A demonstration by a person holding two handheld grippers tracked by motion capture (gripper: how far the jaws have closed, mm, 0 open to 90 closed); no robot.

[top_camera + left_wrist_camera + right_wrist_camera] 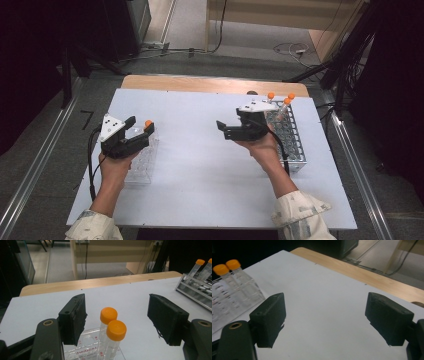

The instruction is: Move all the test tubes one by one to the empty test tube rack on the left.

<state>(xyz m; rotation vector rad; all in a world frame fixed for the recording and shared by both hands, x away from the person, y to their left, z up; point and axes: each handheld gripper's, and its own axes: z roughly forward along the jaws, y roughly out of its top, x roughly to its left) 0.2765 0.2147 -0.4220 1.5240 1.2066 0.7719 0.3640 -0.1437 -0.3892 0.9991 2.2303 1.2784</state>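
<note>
Two clear plastic tubes with orange screw caps (112, 327) stand upright, one just behind the other, in a clear acrylic rack (142, 162) at the left of the white table (200, 170). The upright seating suggests they have been delivered there on purpose, caps up so they can be gripped again. The left gripper (117, 320) sits over that rack with its jaws spread to either side of the two caps, the pads touching neither; that looks like a release, the tubes carried by the rack alone. More orange-capped tubes (280, 102) stand at the far end of a metal wire rack (295, 145) on the right, apparently the supply. The right gripper (231, 129) is held above the bare table beside that rack, jaws spread and empty, probably on its way to fetch another tube.
</note>
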